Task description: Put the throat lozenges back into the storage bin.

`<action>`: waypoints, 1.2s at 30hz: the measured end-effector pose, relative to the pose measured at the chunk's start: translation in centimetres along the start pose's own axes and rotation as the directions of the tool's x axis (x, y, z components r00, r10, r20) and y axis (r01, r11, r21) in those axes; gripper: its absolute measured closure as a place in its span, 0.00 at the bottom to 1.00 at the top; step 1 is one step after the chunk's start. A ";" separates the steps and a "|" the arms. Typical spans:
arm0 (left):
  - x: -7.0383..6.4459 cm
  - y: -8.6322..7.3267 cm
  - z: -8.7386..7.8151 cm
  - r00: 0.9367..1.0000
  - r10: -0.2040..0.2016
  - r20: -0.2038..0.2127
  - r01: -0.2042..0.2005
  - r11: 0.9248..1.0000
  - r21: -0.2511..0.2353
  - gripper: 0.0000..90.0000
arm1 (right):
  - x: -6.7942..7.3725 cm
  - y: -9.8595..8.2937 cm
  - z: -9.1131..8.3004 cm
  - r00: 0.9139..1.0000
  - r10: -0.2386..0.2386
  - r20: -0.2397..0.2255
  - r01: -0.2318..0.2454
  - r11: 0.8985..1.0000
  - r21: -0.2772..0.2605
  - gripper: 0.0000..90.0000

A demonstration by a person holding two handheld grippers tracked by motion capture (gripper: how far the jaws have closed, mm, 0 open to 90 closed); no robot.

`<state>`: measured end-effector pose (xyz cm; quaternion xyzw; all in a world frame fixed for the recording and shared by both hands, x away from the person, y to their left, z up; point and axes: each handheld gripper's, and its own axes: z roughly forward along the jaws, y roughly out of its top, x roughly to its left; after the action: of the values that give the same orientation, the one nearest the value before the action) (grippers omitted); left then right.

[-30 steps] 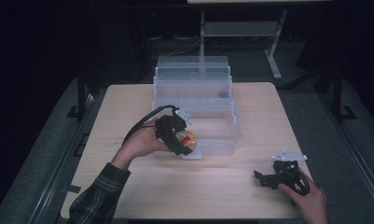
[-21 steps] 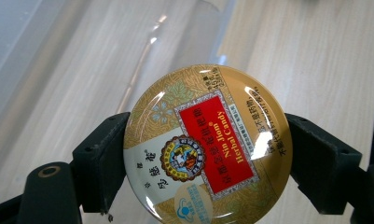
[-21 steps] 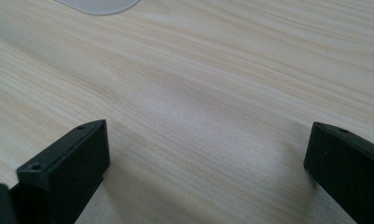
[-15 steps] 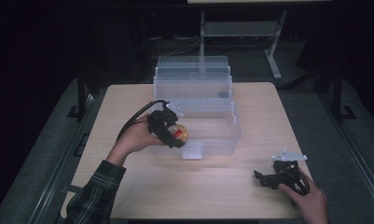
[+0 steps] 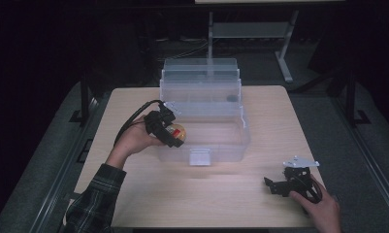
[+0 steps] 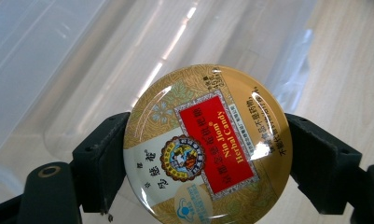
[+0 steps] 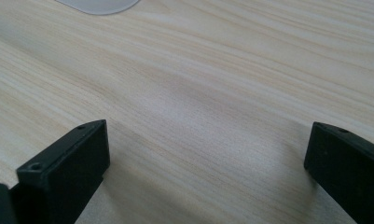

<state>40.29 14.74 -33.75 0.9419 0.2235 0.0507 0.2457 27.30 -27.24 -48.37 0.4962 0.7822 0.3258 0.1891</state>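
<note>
Round gold candy tin (image 6: 208,144), with a red label panel reading "Nin Jiom Herbal Candy". It is clamped by its rim between two black jaws, held above the clear plastic bin (image 5: 231,145), at its left wall.

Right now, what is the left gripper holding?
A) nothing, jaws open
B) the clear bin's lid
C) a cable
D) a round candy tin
D: the left gripper has its jaws clamped on either side of a round gold candy tin at the clear bin.
</note>
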 end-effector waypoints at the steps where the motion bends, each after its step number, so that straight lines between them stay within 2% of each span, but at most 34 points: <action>1: 0.1 -0.1 0.0 1.000 -0.005 -0.007 0.005 1.000 0.002 0.22 | 0.0 0.0 0.0 1.000 0.000 0.000 0.000 1.000 0.000 0.00; 10: 1.3 -0.9 0.0 0.999 -0.037 -0.025 0.038 0.999 0.011 0.22 | 0.0 0.0 0.0 1.000 0.000 0.000 0.000 1.000 0.000 0.00; 20: 2.4 -1.5 0.3 0.998 -0.053 -0.036 0.055 0.998 0.037 0.22 | 0.0 0.0 0.0 1.000 0.000 0.000 0.000 1.000 0.000 0.00; 25: 2.6 -1.8 0.5 0.997 -0.062 -0.041 0.064 0.997 0.045 0.22 | 0.0 0.0 0.0 1.000 0.000 0.000 0.000 1.000 0.000 0.00; 29: 2.6 -1.8 0.6 0.998 -0.050 -0.036 0.052 0.997 0.054 0.21 | 0.0 0.0 0.0 1.000 0.000 0.000 0.000 1.000 0.000 0.00; 36: 2.7 -1.8 0.7 0.998 -0.054 -0.034 0.055 0.997 0.048 0.21 | 0.0 0.0 0.0 1.000 0.000 0.000 0.000 1.000 0.000 0.00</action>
<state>42.08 17.05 -35.24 0.9401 0.2543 0.0540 0.2204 27.30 -27.24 -48.37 0.4962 0.7822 0.3259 0.1890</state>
